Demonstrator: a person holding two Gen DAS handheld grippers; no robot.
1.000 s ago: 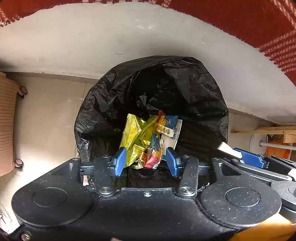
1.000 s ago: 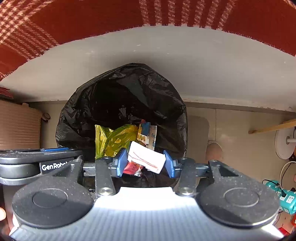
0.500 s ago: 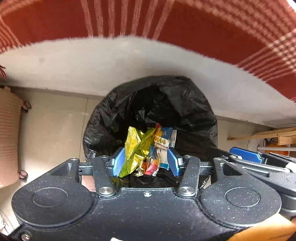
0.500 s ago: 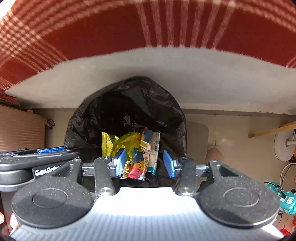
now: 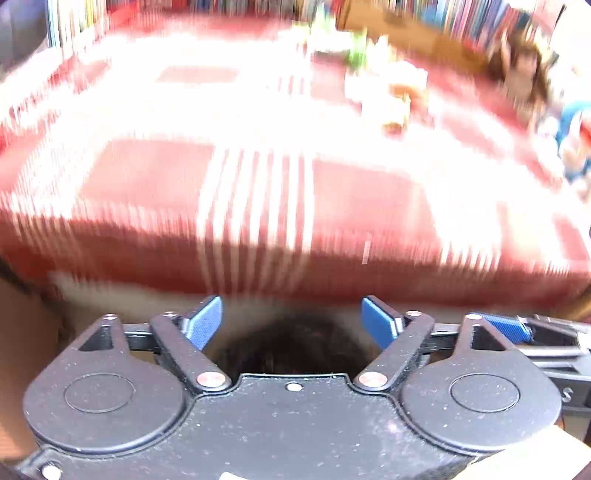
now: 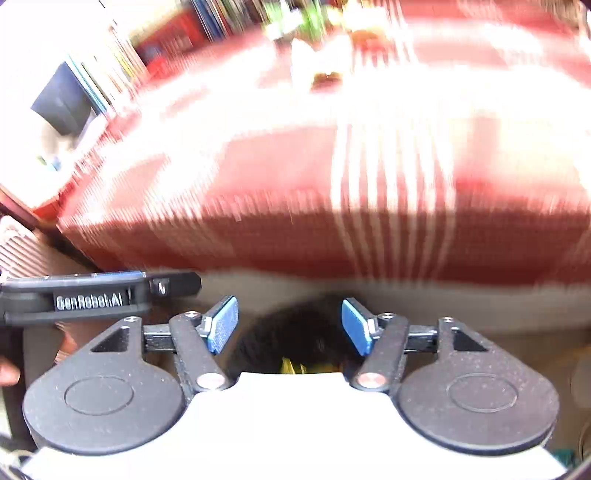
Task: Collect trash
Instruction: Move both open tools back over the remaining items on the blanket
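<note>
Both views were heavily smeared by motion. A red blanket [image 5: 354, 206] with white plaid stripes covered a bed and filled the middle of each frame, washed out by strong light across its top. A pale bed side [image 6: 461, 299] ran beneath its lower edge. Rows of books [image 5: 461, 18] lined the upper edge of the left wrist view and the upper left of the right wrist view. A ribbed pinkish object [image 6: 22, 247] stood at the left edge of the right wrist view.

2 wrist views over bin bag [image 5: 291, 343]
</note>
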